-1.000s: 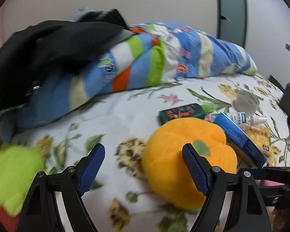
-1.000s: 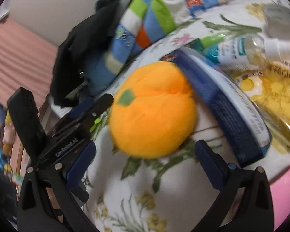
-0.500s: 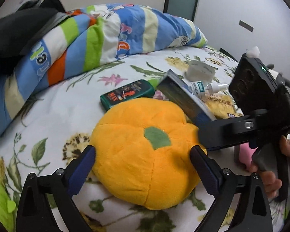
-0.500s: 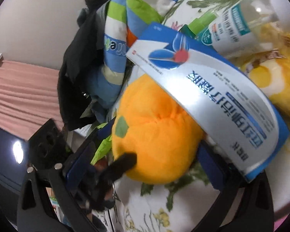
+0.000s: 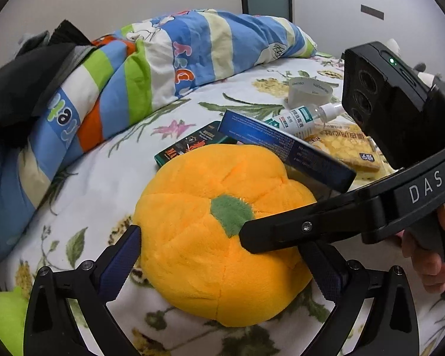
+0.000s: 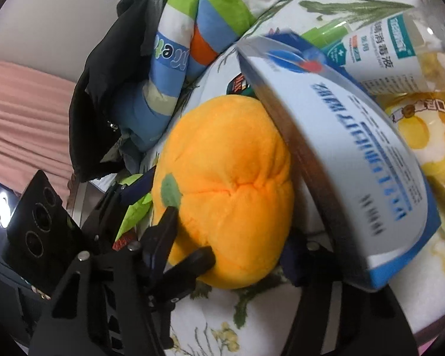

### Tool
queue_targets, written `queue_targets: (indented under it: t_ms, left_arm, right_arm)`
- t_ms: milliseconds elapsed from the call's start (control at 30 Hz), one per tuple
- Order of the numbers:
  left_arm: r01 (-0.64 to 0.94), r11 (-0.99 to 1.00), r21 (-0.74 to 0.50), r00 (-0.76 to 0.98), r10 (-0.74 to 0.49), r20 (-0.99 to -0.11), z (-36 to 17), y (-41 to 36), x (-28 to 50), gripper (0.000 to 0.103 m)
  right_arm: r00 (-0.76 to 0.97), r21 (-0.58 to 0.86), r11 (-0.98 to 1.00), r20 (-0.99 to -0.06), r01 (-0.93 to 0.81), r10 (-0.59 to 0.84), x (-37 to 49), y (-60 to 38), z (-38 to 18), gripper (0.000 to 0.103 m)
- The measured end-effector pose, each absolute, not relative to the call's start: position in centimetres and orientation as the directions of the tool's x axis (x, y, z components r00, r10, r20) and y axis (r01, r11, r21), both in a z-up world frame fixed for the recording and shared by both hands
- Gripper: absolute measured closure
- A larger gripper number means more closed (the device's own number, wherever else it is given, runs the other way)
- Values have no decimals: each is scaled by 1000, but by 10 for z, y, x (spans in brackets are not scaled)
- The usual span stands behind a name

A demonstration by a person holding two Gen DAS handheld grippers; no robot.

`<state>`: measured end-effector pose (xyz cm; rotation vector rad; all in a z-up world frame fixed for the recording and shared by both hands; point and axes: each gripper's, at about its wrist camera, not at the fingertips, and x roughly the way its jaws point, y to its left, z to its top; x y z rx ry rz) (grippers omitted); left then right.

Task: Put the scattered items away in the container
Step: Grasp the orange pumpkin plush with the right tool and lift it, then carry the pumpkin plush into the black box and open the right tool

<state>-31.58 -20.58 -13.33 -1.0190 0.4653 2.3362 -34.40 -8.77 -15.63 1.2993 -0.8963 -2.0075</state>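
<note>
Right wrist view showed the right gripper (image 6: 231,252), jaws just closing, pinching the orange pumpkin toy (image 6: 225,190) on the bed (image 5: 103,178). The left gripper (image 5: 225,270) straddled it, jaws just opening, spread wide. Pickup seemed under way; next comes lifting it clear of the blue box (image 6: 347,154) toward an unseen container.

Right claw (image 6: 225,255) pinches the orange plush pumpkin (image 6: 225,190).
</note>
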Motion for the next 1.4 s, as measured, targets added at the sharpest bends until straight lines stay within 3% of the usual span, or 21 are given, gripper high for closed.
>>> queue_targets:
  t_ms: [433, 733, 1067, 1400]
  left_arm:
    - [-579, -800, 160, -648, 332, -685, -70, -196, -268, 1]
    - [-592, -784, 187, -669, 349, -656, -5, -141, -207, 1]
    - [-676, -712, 189, -654, 462, -599, 60, 30, -140, 1]
    - [-778, -619, 106, -564, 615, -551, 72, 243, -153, 1]
  right_arm:
    - [-393, 779, -590, -485, 212, -781, -304, -71, -98, 46]
    - [-437, 759, -599, -463, 254, -771, -237, -10, -34, 45]
    - [-574, 712, -669, -463, 213, -676, -152, 167, 26, 44]
    - [-685, 592, -804, -564, 54, -461, -135, 373, 53, 40]
